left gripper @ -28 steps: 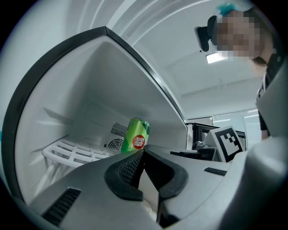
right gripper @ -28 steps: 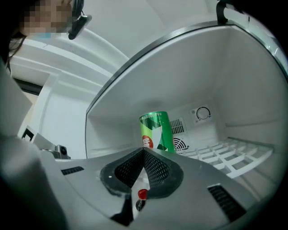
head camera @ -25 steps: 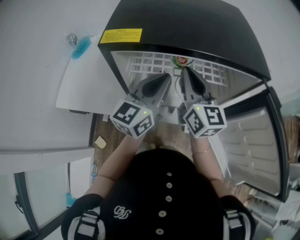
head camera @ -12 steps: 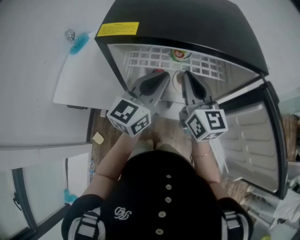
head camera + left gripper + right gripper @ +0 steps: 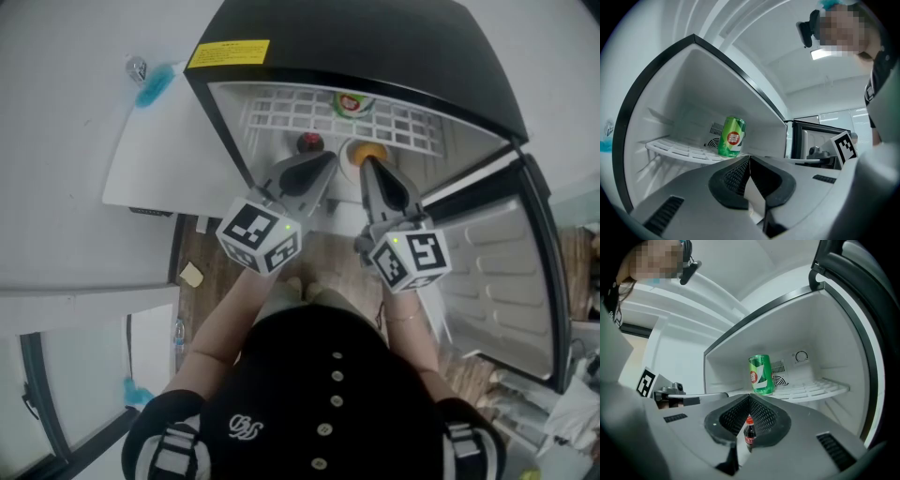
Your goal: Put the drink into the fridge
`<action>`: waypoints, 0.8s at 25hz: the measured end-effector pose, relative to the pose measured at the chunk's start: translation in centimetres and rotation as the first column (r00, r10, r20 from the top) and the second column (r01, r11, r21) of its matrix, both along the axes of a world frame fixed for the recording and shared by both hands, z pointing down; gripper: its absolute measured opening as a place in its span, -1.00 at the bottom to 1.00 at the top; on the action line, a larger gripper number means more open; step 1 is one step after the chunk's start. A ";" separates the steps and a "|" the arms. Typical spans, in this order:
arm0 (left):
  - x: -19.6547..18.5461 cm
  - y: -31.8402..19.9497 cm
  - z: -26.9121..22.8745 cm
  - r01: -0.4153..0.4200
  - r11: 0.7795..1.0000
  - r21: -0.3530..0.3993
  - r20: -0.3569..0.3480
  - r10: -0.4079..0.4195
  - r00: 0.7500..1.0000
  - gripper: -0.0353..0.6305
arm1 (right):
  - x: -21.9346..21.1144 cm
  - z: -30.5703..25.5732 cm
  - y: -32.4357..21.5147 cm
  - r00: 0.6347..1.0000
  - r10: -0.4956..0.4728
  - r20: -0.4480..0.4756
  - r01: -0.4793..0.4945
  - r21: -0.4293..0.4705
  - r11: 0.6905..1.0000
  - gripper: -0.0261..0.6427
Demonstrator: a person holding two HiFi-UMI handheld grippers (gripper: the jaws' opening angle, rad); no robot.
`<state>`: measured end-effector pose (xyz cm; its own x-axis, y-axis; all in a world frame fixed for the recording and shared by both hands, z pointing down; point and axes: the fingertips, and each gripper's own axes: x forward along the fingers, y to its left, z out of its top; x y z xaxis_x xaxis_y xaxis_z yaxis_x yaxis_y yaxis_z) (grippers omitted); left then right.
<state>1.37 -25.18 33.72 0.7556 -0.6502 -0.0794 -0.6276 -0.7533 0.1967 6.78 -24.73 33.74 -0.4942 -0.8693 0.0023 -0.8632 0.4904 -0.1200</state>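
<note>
Black top, white buttons down the front, small white logo. Grey-and-white striped bands at the shoulders. Left gripper and right gripper: grey moulded shells, black ribbed pads. Each carries a white cube with black square markers and a small green light.

Bright, even indoor light off a ceiling panel, heavy fisheye bend, dark vignetted corners, kinda soft foreground
</note>
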 end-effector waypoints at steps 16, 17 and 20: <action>1.2 1.0 1.0 0.002 1.000 0.007 0.083 -0.002 0.997 -0.88 | 0.1 1.3 1.9 0.997 -0.026 -0.067 0.026 0.000 1.000 -0.90; 1.3 1.0 1.0 0.000 1.000 0.006 0.089 0.000 0.996 -0.88 | 0.1 1.4 1.9 0.997 -0.021 -0.070 0.021 0.000 1.000 -0.90; 1.5 1.1 1.1 -0.003 1.000 0.006 0.099 0.003 0.995 -0.88 | 0.3 1.5 2.0 0.998 -0.007 -0.062 0.007 -0.001 1.000 -0.90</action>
